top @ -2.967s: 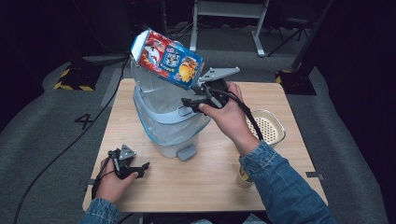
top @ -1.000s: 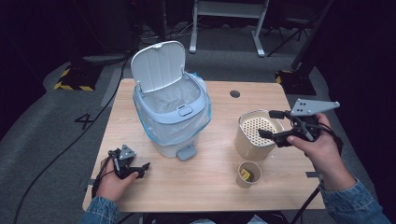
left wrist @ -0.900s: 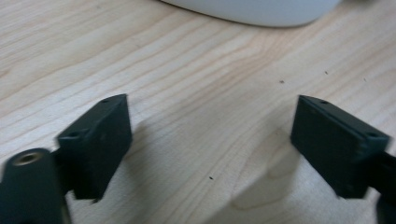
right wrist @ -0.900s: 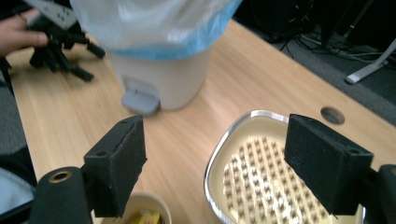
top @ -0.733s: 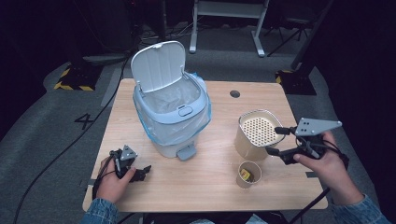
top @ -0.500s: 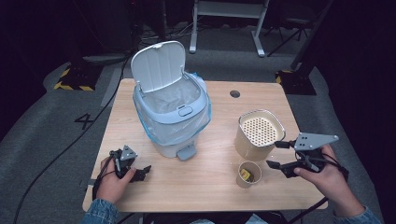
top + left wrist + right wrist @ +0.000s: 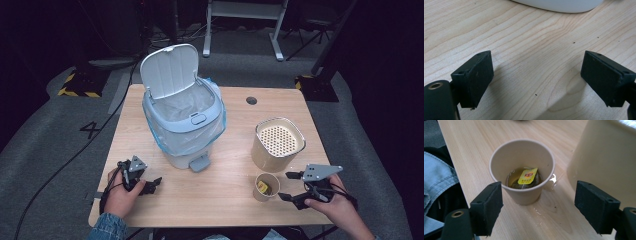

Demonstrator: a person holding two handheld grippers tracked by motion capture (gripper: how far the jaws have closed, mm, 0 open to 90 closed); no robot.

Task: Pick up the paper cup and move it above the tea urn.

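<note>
The right gripper (image 7: 290, 186) lies low, jaws wide, facing the paper cup (image 7: 522, 170); the perforated canister (image 7: 277, 144) probably crowds its far side.

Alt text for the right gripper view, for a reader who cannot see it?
The right claw, open, faces a small paper cup holding a tea bag with a yellow tag in liquid. The cup stands on a wooden table, beside a taller beige container.

Ahead of me on my light wooden table (image 7: 235, 185) stands a pale blue and white plastic pedal bin (image 7: 182, 125), lid tipped up, clear liner inside. Further right sits a beige cylindrical canister (image 7: 277, 145) topped with a perforated white insert.
</note>
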